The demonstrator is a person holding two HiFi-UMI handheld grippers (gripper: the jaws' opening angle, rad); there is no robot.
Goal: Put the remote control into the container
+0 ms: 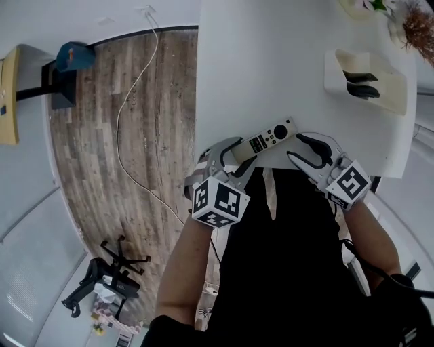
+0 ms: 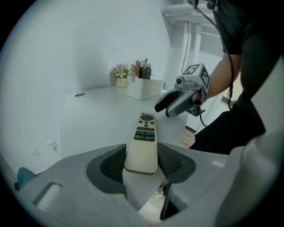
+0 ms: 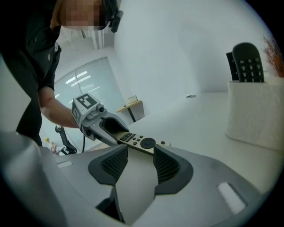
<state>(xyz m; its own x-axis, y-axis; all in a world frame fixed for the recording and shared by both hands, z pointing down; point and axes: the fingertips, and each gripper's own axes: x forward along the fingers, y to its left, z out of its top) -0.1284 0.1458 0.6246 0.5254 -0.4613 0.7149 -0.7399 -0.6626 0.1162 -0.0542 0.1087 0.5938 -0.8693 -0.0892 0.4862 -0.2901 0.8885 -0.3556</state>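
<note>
A cream remote control point(image 1: 268, 140) lies aslant at the near edge of the white table point(image 1: 271, 61). My left gripper point(image 1: 237, 156) has its jaws round the remote's near end. In the left gripper view both pads sit against the sides of the remote point(image 2: 143, 142). My right gripper point(image 1: 304, 152) stands open just right of the remote's button end, with only bare table between its pads point(image 3: 166, 166). The white container point(image 1: 366, 81) stands at the far right of the table and holds two dark remotes point(image 1: 359, 83).
Potted plants point(image 1: 407, 20) stand behind the container at the table's far corner. Left of the table is wooden floor with a white cable point(image 1: 129, 115) and a black chair base point(image 1: 115, 271). The person's dark torso fills the near side.
</note>
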